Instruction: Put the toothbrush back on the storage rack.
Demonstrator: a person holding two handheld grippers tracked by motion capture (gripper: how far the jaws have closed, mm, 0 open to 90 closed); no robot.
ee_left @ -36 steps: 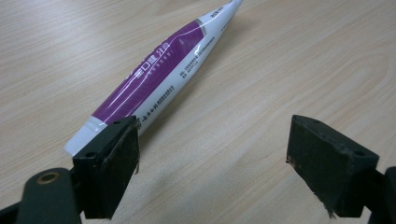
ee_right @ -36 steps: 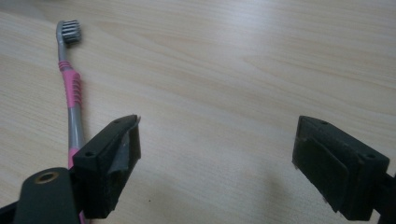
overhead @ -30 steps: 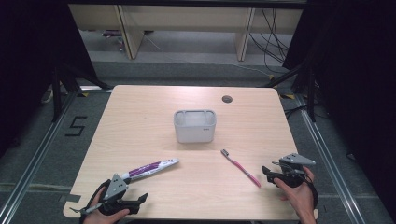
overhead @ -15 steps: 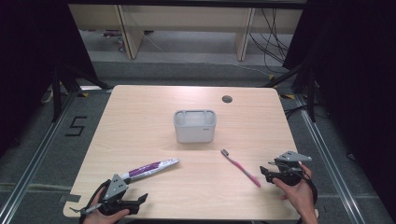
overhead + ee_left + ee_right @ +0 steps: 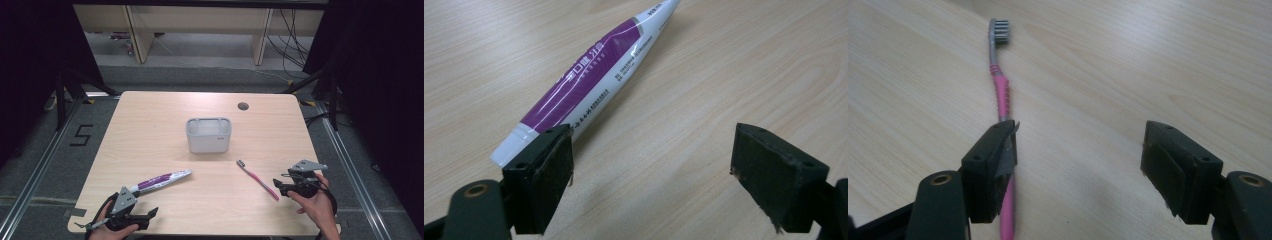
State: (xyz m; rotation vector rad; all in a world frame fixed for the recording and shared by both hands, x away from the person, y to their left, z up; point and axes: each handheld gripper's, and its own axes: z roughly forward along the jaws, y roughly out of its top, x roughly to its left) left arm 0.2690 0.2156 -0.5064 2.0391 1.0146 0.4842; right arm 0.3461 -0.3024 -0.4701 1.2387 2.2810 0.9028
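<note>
A pale wooden table (image 5: 150, 130) stands on a dark floor, with a grey tub (image 5: 208, 134) at its middle; the toothpaste tube (image 5: 161, 180) lies lower left, the pink toothbrush (image 5: 257, 179) lower right. The left gripper (image 5: 150, 216) gapes wide, empty, just short of the tube's flat end; the right gripper (image 5: 278, 186), jaws lately narrowed a little yet open, sits beside the brush handle. The tube looks soft and light, best pinched mid-body; the brush looks stiff, thin and slippery, best taken at its ribbed grip.
</note>
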